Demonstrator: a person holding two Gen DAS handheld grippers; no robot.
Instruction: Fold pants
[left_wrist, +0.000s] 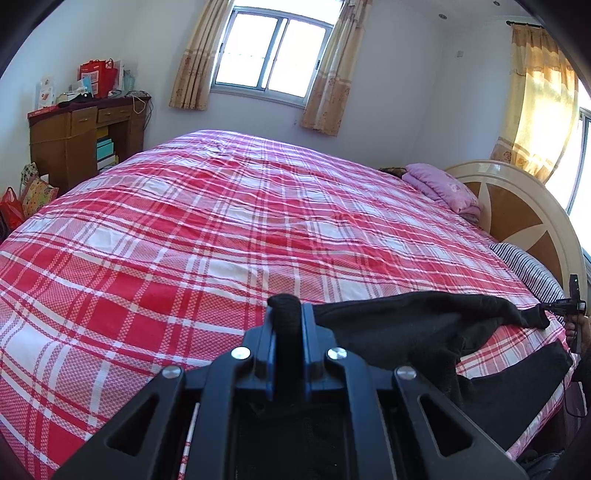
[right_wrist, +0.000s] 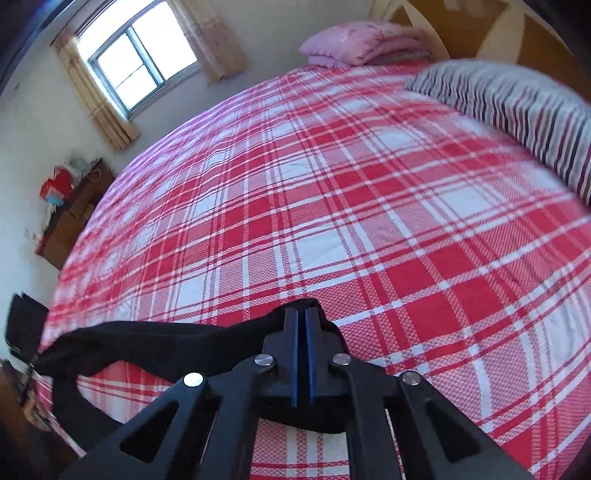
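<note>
matt black fleecy cloth pants (left_wrist: 399, 332) pinched in the matt plastic left gripper (left_wrist: 289, 321); ahead of it, woven checked bedspread (left_wrist: 184, 229), glossy headboard (left_wrist: 532, 206).

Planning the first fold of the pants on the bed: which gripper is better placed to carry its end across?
Neither clearly. The left gripper and right gripper are both shut on the black pants, stretched between them above the plaid bedspread. Slight lean: right, since more cloth hangs beside the left.

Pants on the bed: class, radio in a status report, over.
Left gripper and right gripper shut on black pants. Pants stretched between them above plaid bedspread. Nothing in the way.
</note>
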